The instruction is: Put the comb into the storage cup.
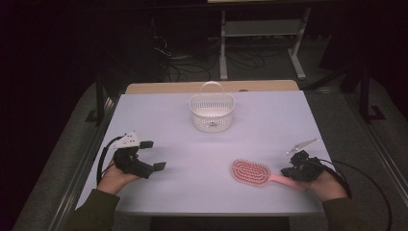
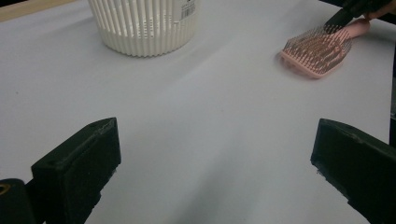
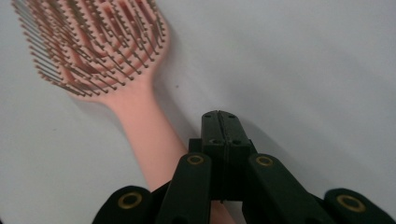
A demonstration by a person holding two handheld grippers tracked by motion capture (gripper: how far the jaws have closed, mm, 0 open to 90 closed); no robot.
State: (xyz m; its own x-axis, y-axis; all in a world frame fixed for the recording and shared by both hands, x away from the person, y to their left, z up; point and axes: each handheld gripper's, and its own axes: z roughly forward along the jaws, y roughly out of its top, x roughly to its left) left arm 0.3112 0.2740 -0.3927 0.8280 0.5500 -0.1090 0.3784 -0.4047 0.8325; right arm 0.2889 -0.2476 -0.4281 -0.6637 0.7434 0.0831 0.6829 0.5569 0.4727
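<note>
A pink hairbrush (image 1: 250,172) lies bristles up on the white table, near its front right. Its handle points right, toward my right gripper (image 1: 288,172). In the right gripper view the jaws (image 3: 219,122) are shut on each other with nothing between them. The brush handle (image 3: 140,135) runs just left of them and passes under the gripper body. My left gripper (image 1: 154,155) rests at the front left with its jaws wide open and empty (image 2: 215,163). It faces the brush (image 2: 317,51) from a distance.
A white slotted basket (image 1: 211,113) with an upright handle stands at the back middle of the table (image 1: 159,115); its ribbed wall (image 2: 144,28) is seen from the left gripper. Dark floor, cables and a shelf frame lie beyond the far edge.
</note>
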